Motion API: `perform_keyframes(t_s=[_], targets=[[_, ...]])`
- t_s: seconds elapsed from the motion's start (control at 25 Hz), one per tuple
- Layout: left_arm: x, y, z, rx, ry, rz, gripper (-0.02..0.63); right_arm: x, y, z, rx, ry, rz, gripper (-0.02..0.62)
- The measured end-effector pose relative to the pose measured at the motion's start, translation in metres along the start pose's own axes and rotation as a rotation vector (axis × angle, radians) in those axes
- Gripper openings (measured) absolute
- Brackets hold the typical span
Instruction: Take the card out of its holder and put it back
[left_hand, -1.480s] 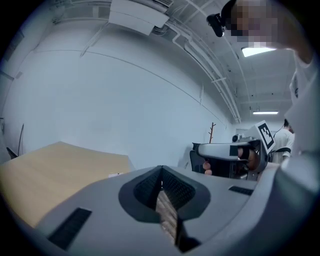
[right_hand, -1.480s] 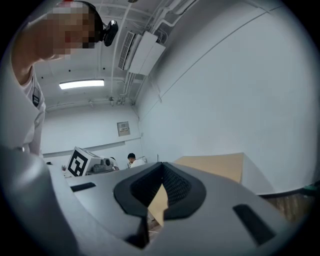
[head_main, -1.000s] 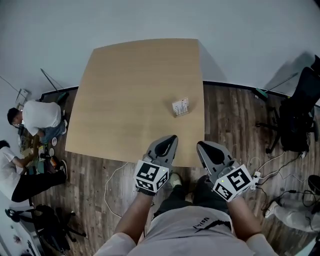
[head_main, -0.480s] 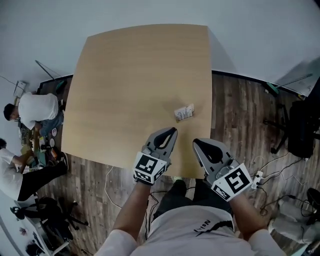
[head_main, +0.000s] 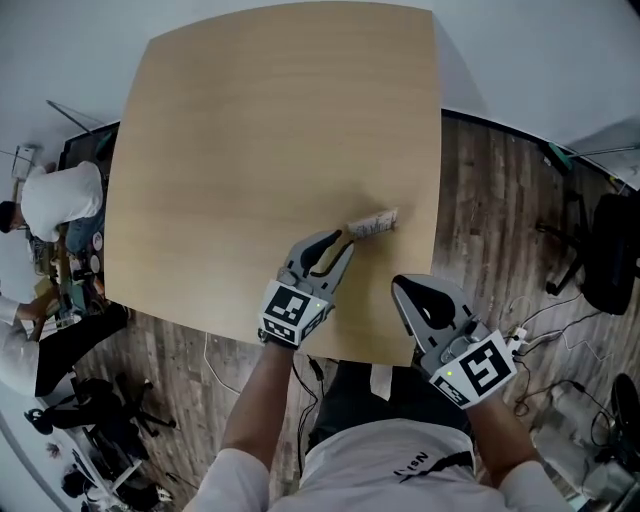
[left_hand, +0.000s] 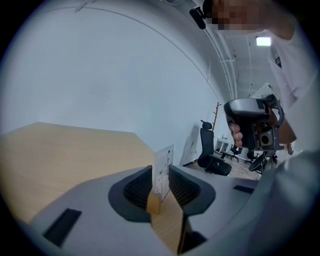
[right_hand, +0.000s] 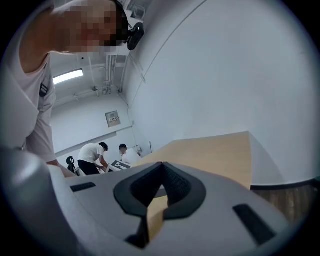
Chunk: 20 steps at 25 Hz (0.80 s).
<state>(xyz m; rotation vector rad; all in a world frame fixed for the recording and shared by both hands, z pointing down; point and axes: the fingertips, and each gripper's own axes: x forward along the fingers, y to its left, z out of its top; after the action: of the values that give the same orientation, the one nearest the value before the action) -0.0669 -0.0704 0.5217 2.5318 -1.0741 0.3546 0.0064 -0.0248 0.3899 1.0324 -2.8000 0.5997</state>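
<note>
A small white printed card (head_main: 374, 222) stands upright in a low wooden holder near the right front of the tan table (head_main: 250, 130). My left gripper (head_main: 344, 241) has its tips at the card's near end. In the left gripper view the card (left_hand: 163, 167) shows in the narrow gap between the open jaws of my left gripper (left_hand: 160, 173), with the wooden holder (left_hand: 154, 203) at its foot; I cannot tell if the pads touch it. My right gripper (head_main: 402, 285) hovers over the table's front edge, shut and empty, as the right gripper view (right_hand: 160, 164) confirms.
Two people (head_main: 55, 200) work on the floor left of the table. A black office chair (head_main: 612, 250) and cables (head_main: 545, 335) are on the wooden floor to the right. The table's right edge runs just beyond the card.
My left gripper has moved forward across the table to the card's near end. The right gripper stayed by the front edge. The head view has drawn closer to the table.
</note>
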Motion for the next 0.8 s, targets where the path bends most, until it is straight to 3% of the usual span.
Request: perform_keyframes(t_s=[0.36, 0.6, 0.8], targets=[[0.023, 0.005, -0.010, 0.040, 0.034, -0.140, 0.106, 0.004, -0.007, -0.019, 0.028, 0.030, -0.015, 0.012], [0.039, 0.002, -0.007, 0.060, 0.027, -0.189, 0.103, 0.012, -0.015, -0.026, 0.032, 0.036, -0.016, 0.012], [0.041, -0.004, -0.004, 0.082, 0.018, -0.190, 0.055, 0.016, -0.015, -0.026, 0.035, 0.027, -0.025, 0.012]])
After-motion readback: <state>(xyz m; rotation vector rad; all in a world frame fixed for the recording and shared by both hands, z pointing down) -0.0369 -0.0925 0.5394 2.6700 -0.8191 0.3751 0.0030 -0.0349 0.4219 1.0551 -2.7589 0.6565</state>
